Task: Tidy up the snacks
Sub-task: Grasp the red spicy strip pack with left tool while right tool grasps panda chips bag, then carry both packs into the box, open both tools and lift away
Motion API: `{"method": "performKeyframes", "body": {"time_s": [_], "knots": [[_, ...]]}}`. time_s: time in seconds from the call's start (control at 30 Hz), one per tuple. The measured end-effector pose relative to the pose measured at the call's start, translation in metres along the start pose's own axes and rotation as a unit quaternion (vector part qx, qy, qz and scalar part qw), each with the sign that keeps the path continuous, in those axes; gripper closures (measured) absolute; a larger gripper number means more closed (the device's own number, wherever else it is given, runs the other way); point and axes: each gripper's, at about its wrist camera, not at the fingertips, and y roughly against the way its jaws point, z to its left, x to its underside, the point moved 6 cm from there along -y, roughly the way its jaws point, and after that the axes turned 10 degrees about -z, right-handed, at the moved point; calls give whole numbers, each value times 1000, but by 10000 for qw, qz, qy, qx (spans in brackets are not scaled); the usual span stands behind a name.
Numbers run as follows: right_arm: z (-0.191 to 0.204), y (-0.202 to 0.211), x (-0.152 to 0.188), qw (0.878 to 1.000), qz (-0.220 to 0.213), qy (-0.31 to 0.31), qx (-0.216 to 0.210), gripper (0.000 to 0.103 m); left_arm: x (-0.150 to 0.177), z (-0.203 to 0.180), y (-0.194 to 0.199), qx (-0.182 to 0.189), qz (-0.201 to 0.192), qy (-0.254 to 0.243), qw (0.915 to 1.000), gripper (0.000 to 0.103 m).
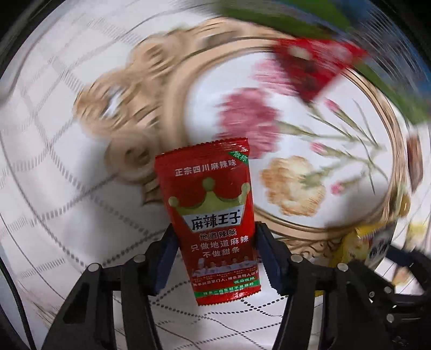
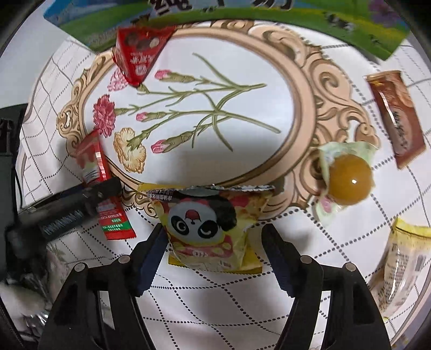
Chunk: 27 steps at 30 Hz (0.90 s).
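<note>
A red spicy-strip packet [image 1: 212, 204] with a gold crown stands upright between the fingers of my left gripper [image 1: 215, 228]. Both blue pads press its sides. It stays sharp while the cloth behind it is blurred. The right wrist view shows this same packet [image 2: 93, 158] at the far left, in the left gripper [image 2: 102, 191]. A yellow panda snack packet [image 2: 207, 215] sits between the fingers of my right gripper [image 2: 212, 228]. The left pad touches it. The right pad stands a little off its edge.
A white tablecloth with an oval floral frame [image 2: 304, 129] lies below. On it are a red triangular packet [image 2: 137, 51], a brown packet [image 2: 396, 115], an orange jelly cup [image 2: 348, 180] and a yellow-clear bag [image 2: 404, 269]. A green and blue box [image 2: 242, 18] lies along the far edge.
</note>
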Motion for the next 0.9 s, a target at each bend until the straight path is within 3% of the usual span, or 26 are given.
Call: {"method": "performKeyframes", "body": {"time_s": [0.1,0.27,0.37,0.47,0.53,0.67,0.9], "knots": [[-3,11,9,9999,-109,-7,66,29,0,-16,0,78,-6,-267,9996,48],[6,10,17,9996,-186,12,194,29,-7,-2,-16,59,104,-253,9996,46],[19,0,19,9993,-218,-13,297,29,-13,-21,-30,97,93,-214,9997,46],[15,-13,20,9995,-159,-143,251,32,-28,-17,-49,39,24,-271,9996,53],[13,-14,24,9995,-193,-155,181,46,-17,-14,-41,12,-18,-315,9995,56],[16,-7,29,9995,-263,-47,159,52,-14,-6,-27,17,-45,-357,9994,59],[-1,15,9,9987,-421,-120,-278,55,-32,-10,24,196,-260,-311,9990,59]]}}
